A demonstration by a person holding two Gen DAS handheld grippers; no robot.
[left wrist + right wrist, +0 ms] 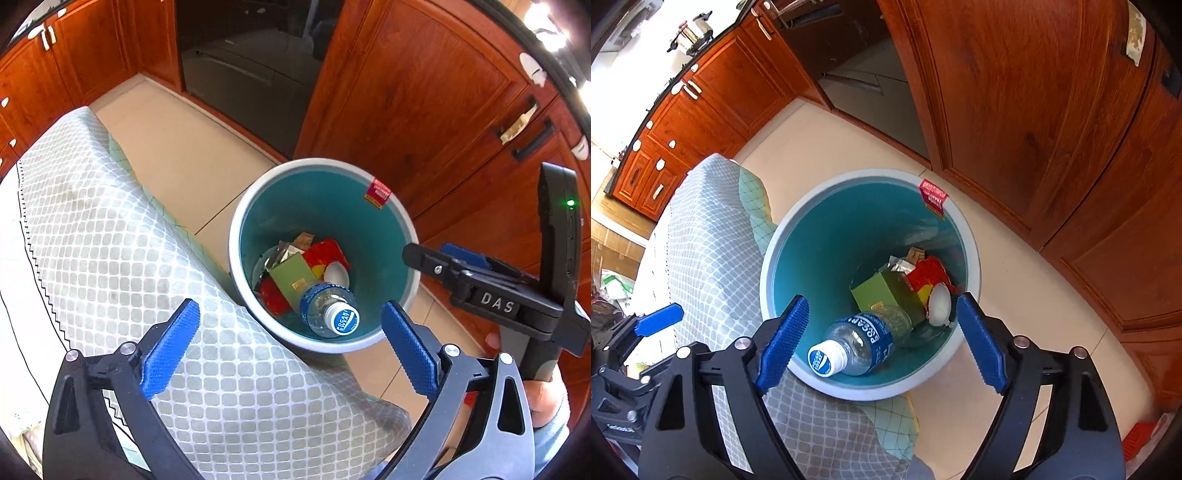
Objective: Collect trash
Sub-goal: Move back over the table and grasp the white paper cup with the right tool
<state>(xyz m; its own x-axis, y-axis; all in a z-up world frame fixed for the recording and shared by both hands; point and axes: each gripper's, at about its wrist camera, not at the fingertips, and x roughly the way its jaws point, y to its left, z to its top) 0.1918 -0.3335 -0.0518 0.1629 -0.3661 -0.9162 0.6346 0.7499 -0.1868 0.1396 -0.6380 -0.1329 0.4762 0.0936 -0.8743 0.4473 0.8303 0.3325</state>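
While both grippers hang over the bin [798, 236], the left gripper [291, 345] and right gripper [877, 341] have blue ribbed fingers [783, 341] spread wide, holding nothing. Bin is round, grey rim, teal inside, on pale floor tile [166, 147], wedged between the cloth-covered table edge [147, 258] (grid-patterned cloth overhangs, touching the rim) and wood cabinet doors [1034, 110], which stand apart from it. Trash already inside: clear plastic bottle [860, 347] lying cap toward the near wall, green box [882, 291], red wrapper [929, 273], white eggshell-like piece [940, 304].
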